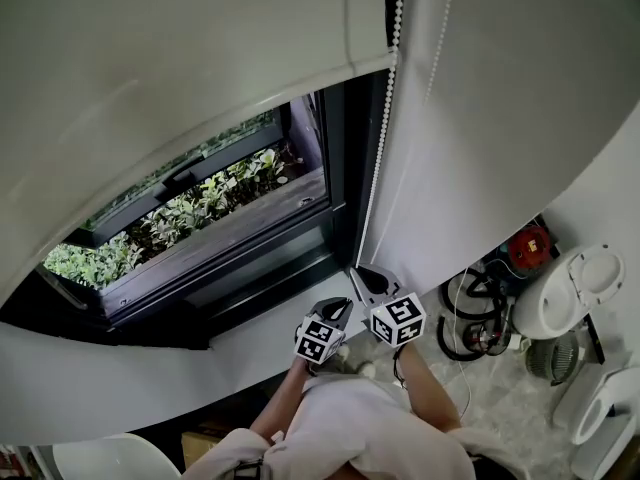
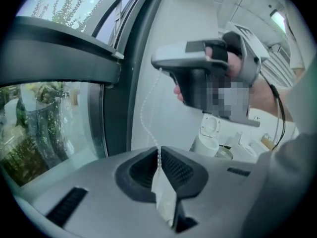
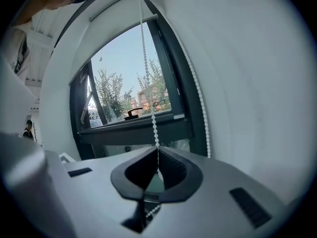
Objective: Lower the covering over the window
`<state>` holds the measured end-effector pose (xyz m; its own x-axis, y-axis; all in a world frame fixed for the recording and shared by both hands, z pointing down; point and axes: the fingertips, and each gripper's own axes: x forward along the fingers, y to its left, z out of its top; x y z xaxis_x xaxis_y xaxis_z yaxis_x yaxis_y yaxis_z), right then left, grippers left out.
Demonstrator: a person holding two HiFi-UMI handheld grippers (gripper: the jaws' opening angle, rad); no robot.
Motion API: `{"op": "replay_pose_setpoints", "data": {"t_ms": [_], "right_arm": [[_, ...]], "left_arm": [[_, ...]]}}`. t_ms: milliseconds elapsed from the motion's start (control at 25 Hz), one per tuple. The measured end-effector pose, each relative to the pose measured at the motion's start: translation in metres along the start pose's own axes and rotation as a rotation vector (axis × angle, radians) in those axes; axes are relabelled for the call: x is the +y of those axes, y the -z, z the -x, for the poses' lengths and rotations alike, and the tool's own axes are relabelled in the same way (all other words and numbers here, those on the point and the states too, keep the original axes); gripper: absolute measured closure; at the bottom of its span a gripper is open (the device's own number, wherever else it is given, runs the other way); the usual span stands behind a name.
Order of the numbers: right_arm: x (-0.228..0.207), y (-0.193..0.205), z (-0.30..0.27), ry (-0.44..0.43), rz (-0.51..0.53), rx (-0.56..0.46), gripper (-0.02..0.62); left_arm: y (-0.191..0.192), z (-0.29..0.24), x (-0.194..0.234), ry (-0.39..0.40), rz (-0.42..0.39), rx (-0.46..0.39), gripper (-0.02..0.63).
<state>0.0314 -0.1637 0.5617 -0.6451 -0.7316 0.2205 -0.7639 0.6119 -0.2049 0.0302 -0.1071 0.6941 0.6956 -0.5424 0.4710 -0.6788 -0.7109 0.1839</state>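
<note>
A white roller blind (image 1: 200, 58) hangs over the upper part of a dark-framed window (image 1: 340, 168). Its white bead chain (image 1: 385, 118) runs down the right side of the frame to my two grippers. My right gripper (image 1: 364, 272) is the higher one and is shut on one strand of the chain (image 3: 150, 93), which rises straight up from its jaws; the other strand (image 3: 199, 103) hangs beside the wall. Just below and to the left, my left gripper (image 1: 340, 306) is shut on the chain (image 2: 148, 108), which sags slack from the right gripper (image 2: 157, 63) down into its jaws.
Green plants (image 1: 200, 203) show outside the glass. A white sill (image 1: 120, 368) runs below the window. On the floor at right lie a white lidded bin (image 1: 565, 288), a red tool (image 1: 528, 240) and coiled cables (image 1: 470, 318). A white wall (image 1: 520, 98) stands right of the chain.
</note>
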Motion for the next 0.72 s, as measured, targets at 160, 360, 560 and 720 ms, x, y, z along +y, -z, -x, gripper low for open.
{"op": "replay_pose_setpoints", "data": {"t_ms": [160,360,560,720], "right_arm": [[0.002,0.01,0.001,-0.002,-0.019,0.008,0.595],[0.002,0.01,0.001,-0.006,-0.013,0.01,0.595],[0.003,0.01,0.003,-0.011,-0.016,0.014,0.595],[0.009,0.009,0.003,-0.023,-0.023,0.012,0.595]], "left_arm": [[-0.022,0.018,-0.002,0.015,0.008,-0.041,0.525],[-0.084,0.058,-0.004,0.002,-0.03,-0.155,0.492],[-0.172,0.104,-0.01,-0.024,-0.131,-0.324,0.492],[-0.227,0.121,-0.023,-0.002,-0.221,-0.366,0.492]]}}
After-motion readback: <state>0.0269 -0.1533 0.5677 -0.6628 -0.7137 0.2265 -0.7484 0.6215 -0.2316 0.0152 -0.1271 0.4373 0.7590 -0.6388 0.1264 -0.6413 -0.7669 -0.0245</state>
